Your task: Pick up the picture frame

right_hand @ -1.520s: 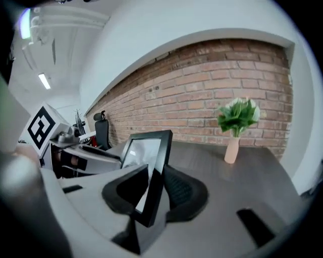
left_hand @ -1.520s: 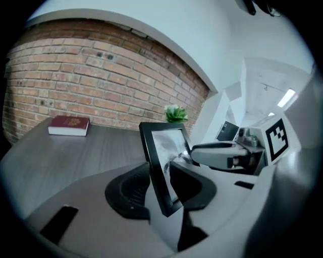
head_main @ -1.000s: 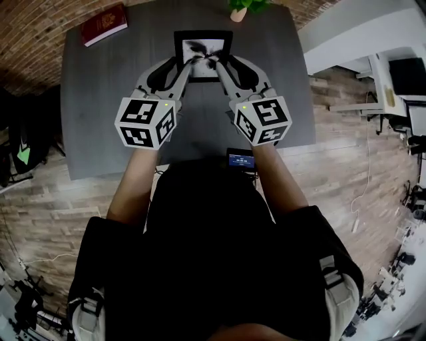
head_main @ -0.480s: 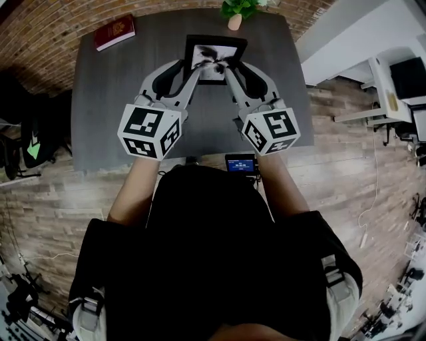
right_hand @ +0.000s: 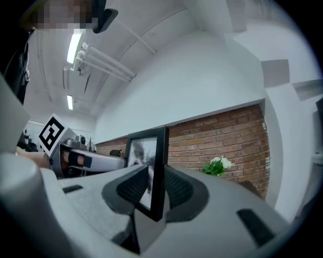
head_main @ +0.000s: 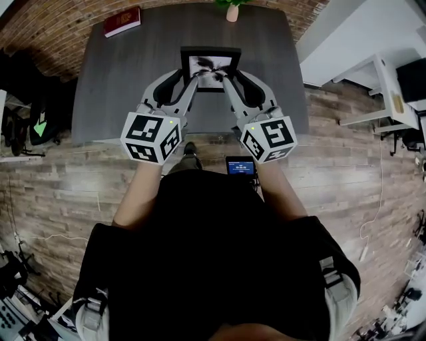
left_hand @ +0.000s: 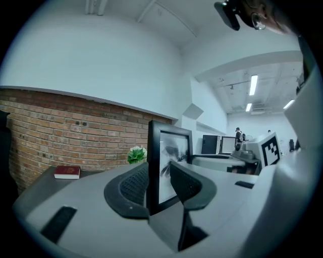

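Observation:
A black picture frame (head_main: 210, 68) with a dark print on white paper hangs in the air above the grey table (head_main: 120, 86). My left gripper (head_main: 194, 81) is shut on its left edge and my right gripper (head_main: 226, 81) is shut on its right edge. In the left gripper view the picture frame (left_hand: 164, 166) stands upright, pinched between the dark ribbed pads (left_hand: 133, 186). The right gripper view shows the picture frame (right_hand: 151, 174) edge-on, clamped between both pads (right_hand: 177, 191).
A red book (head_main: 122, 21) lies at the table's far left corner. A small potted plant (head_main: 231, 9) stands at the far edge. A brick wall runs behind the table. A white desk (head_main: 373, 86) stands to the right on the wood floor.
Both grippers have come up and back toward me with the frame held between them. The table looks farther below than before.

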A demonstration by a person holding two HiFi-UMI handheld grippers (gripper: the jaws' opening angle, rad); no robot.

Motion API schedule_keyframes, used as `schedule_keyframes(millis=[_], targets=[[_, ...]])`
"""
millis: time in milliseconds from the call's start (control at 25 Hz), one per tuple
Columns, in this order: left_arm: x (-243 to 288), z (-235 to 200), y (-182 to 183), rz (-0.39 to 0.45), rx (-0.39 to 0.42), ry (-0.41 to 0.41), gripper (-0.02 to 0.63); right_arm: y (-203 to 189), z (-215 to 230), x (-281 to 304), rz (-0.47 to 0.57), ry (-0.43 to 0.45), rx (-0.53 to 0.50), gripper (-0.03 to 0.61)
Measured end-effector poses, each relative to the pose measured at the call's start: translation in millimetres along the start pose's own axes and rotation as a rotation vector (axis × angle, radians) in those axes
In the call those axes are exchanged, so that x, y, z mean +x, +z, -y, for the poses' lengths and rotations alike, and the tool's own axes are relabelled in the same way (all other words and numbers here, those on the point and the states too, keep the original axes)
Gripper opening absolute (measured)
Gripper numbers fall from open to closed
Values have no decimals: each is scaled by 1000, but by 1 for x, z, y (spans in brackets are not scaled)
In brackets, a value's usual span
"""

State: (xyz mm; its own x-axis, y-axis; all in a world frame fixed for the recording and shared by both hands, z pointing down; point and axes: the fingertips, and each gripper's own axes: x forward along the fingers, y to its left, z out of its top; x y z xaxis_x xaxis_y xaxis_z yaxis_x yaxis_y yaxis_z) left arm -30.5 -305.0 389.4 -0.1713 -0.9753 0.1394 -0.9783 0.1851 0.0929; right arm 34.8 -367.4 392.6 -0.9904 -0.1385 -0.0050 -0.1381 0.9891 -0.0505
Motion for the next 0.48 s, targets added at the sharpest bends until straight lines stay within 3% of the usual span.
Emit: schedule_keyframes(millis=[480], targets=[[-79, 93, -57, -77, -32, 69, 112, -38, -44, -115, -45, 73, 53, 103]])
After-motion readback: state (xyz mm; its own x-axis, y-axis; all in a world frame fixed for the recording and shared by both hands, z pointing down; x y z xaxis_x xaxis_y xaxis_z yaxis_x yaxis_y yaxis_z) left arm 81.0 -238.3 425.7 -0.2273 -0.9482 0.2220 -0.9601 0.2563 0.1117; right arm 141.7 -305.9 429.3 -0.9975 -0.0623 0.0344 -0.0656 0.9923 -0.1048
